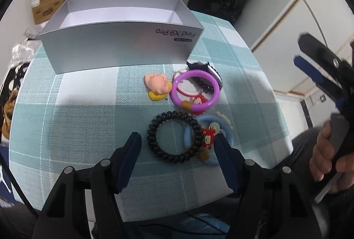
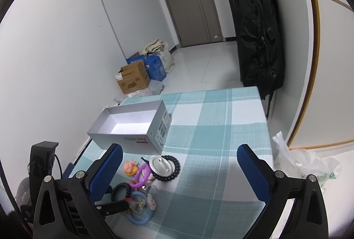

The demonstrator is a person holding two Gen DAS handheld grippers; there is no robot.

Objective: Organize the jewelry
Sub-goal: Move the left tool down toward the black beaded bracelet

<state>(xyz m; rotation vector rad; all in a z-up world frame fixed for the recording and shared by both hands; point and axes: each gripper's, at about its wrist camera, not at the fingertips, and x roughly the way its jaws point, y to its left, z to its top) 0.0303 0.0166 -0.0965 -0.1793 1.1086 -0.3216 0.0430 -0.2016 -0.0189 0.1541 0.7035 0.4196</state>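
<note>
My left gripper (image 1: pixel 178 146) hangs low over the teal-and-white checked tablecloth (image 1: pixel 88 119), jaws parted, and between them lies the black spiral coil hair tie (image 1: pixel 171 137). The left pad (image 1: pixel 130 157) stands clear of the coil; the right pad (image 1: pixel 223 155) sits over the pale blue plastic ring (image 1: pixel 221 130), which the coil overlaps on its right side, and I cannot tell whether it touches. A small red charm (image 1: pixel 209 136) lies just where those two rings meet.

Just beyond them sits the purple plastic bangle (image 1: pixel 194 91), lying partly over a black beaded ring (image 2: pixel 170 169) and a round silver badge (image 2: pixel 160 164). Left of the bangle, a little pink-and-yellow figurine (image 1: pixel 157 85) lies by itself on the cloth.

Further back toward the far edge stands the open silver cardboard box (image 1: pixel 119 46), nothing visible inside it from the right wrist view.

My right gripper (image 2: pixel 179 172) hovers above the cloth with jaws spread wide and nothing in them. From the left wrist view, a hand (image 1: pixel 329 155) wraps its handle beyond the right edge of the table.
</note>
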